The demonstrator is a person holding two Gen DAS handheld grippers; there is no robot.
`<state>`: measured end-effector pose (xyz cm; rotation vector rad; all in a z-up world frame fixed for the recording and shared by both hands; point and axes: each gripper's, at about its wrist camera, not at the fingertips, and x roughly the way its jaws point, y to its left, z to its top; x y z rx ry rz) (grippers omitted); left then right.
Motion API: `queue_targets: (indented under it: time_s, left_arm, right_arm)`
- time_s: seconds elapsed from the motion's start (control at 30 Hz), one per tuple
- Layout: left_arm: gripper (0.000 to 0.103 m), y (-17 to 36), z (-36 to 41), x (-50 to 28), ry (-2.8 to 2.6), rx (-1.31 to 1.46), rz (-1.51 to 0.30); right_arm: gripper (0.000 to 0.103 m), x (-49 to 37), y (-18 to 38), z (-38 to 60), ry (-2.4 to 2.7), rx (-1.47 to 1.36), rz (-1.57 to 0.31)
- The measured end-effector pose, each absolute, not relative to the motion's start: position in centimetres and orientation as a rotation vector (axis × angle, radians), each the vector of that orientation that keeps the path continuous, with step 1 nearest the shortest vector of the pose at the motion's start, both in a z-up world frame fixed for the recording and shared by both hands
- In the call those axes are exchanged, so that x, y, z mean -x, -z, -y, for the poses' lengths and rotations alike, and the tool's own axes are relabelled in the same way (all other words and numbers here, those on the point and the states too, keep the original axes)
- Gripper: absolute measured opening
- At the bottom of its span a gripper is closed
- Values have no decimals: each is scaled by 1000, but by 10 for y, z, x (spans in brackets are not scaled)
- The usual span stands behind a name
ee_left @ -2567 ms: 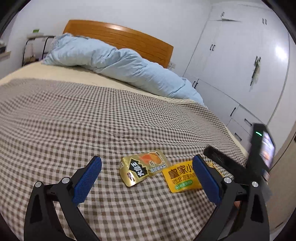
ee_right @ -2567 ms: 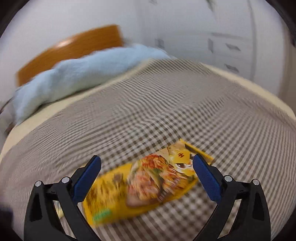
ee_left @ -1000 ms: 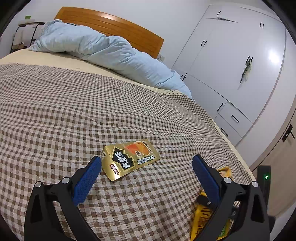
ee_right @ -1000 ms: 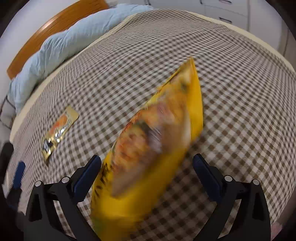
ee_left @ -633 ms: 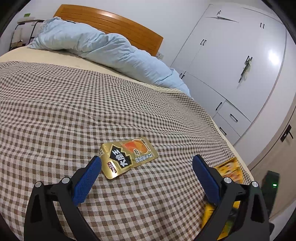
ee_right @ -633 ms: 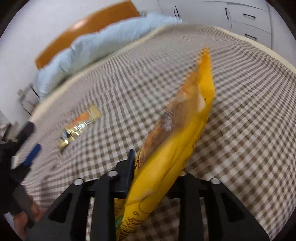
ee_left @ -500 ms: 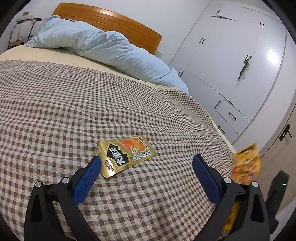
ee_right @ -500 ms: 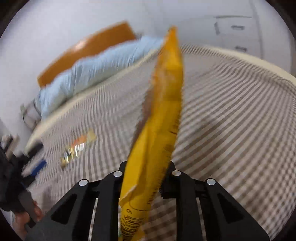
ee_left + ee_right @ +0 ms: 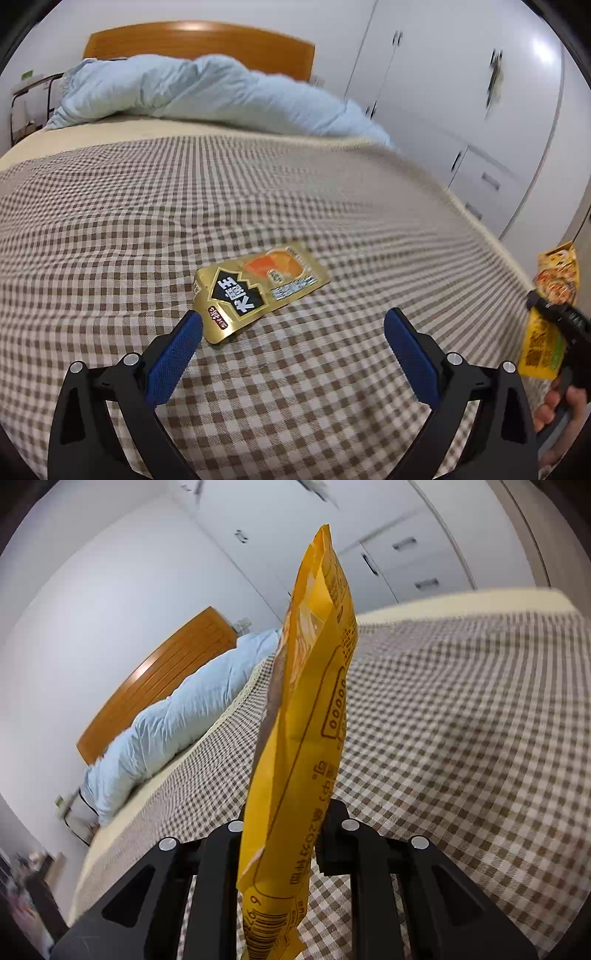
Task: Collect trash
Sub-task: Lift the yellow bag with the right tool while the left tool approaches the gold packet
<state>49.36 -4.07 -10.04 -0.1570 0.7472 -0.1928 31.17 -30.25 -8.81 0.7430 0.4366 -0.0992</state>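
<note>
A gold snack wrapper (image 9: 258,288) with a black label and an orange picture lies flat on the checked bedspread (image 9: 147,206). My left gripper (image 9: 293,347) hovers open just in front of it, its left blue pad (image 9: 173,356) close to the wrapper's near corner. My right gripper (image 9: 284,834) is shut on a yellow snack bag (image 9: 310,709), which stands upright and edge-on between the jaws above the bed. The left wrist view shows that same yellow bag (image 9: 554,295) at the far right, beyond the bed's edge, with a hand (image 9: 561,413) under it.
A rumpled light blue duvet (image 9: 207,92) lies across the head of the bed below a wooden headboard (image 9: 199,40). White wardrobes (image 9: 461,110) with drawers stand along the right side. A small bedside rack (image 9: 26,99) sits at the far left.
The right gripper closed on the yellow bag, lifted it off the bedspread and carried it out past the bed's right edge. The left gripper drifted closer to the gold wrapper.
</note>
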Motion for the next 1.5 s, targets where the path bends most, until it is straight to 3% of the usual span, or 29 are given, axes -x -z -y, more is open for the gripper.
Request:
queue_targets:
  time_s: [0.27, 0.5, 1.1, 1.5]
  left_arm:
    - [95, 114, 53, -547, 185, -145, -902]
    - [95, 124, 68, -562, 188, -290, -933]
    - [97, 148, 48, -615, 253, -122, -1024]
    - [97, 145, 69, -640, 299, -197, -1014]
  right_arm:
    - [17, -302, 84, 327, 102, -825, -405]
    - [17, -296, 78, 341, 87, -846, -402]
    - [17, -283, 64, 371, 73, -898, -403]
    - [17, -282, 61, 369, 69, -897, -405]
